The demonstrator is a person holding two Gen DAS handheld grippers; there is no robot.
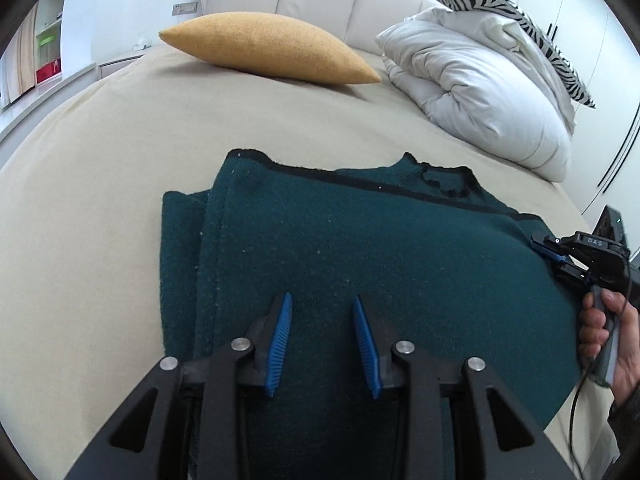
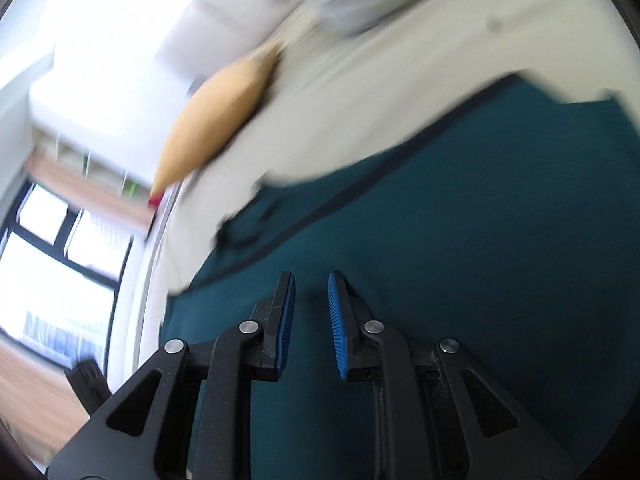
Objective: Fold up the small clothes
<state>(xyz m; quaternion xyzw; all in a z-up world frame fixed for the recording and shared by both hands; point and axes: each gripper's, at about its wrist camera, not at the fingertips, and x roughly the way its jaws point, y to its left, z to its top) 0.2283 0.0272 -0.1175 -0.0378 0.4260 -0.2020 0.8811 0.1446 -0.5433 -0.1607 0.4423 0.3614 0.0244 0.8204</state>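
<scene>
Left tool spread over green sweater on beige bed; right tool spread, view blurred, probably above sweater

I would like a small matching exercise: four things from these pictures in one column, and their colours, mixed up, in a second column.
Things:
1. sweater
2. cushion
3. duvet
4. gripper pads

Colours:
A. white
B. bright blue
C. dark green
D. mustard yellow

Pairs: 1-C, 2-D, 3-A, 4-B
</scene>
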